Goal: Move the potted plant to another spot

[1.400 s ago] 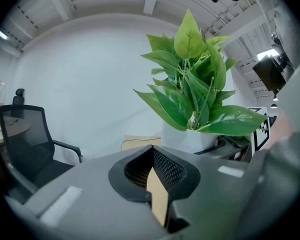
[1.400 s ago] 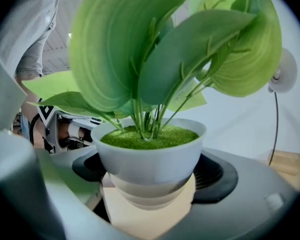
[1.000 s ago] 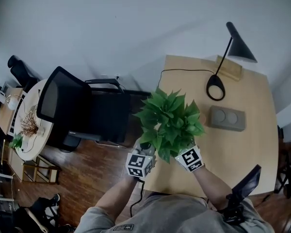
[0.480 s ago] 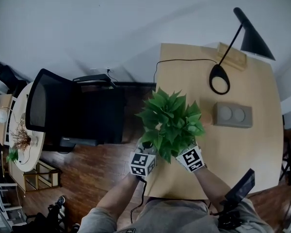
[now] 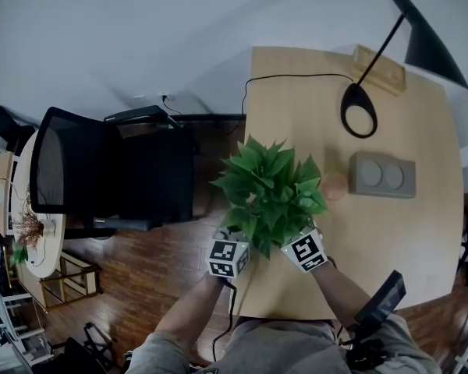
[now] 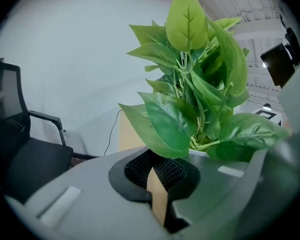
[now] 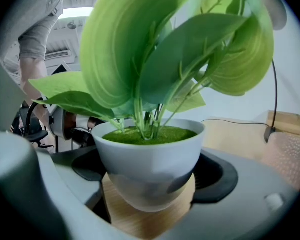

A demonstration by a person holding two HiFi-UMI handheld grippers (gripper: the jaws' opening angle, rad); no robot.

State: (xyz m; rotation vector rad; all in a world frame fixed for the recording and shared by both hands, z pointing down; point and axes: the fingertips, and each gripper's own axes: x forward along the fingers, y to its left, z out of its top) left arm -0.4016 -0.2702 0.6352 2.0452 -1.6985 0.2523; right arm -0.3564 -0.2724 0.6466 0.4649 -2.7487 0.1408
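Observation:
A leafy green potted plant (image 5: pixel 269 193) is at the left edge of the light wooden table (image 5: pixel 390 240). In the right gripper view its white pot (image 7: pixel 150 159) sits between the two jaws just above the wood, and my right gripper (image 7: pixel 150 186) is shut on it. My right gripper (image 5: pixel 290 234) comes in from the near right under the leaves. My left gripper (image 5: pixel 238 238) is at the plant's near left. Its jaws stand almost together with only a thin slit of wood between them (image 6: pixel 157 204). The leaves (image 6: pixel 190 99) and a bit of the pot rim rise just beyond to the right.
On the table stand a black lamp (image 5: pixel 359 119) with a cable (image 5: pixel 296 76), a grey box with two round dials (image 5: pixel 382 174), a wooden block (image 5: pixel 378 68) and a small pinkish disc (image 5: pixel 335 185). A black office chair (image 5: pixel 109 170) stands left of the table on the wood floor.
The head view has shifted, so the table and chair sit differently in frame. Both grippers stay at the plant, which has moved little over the table's left edge.

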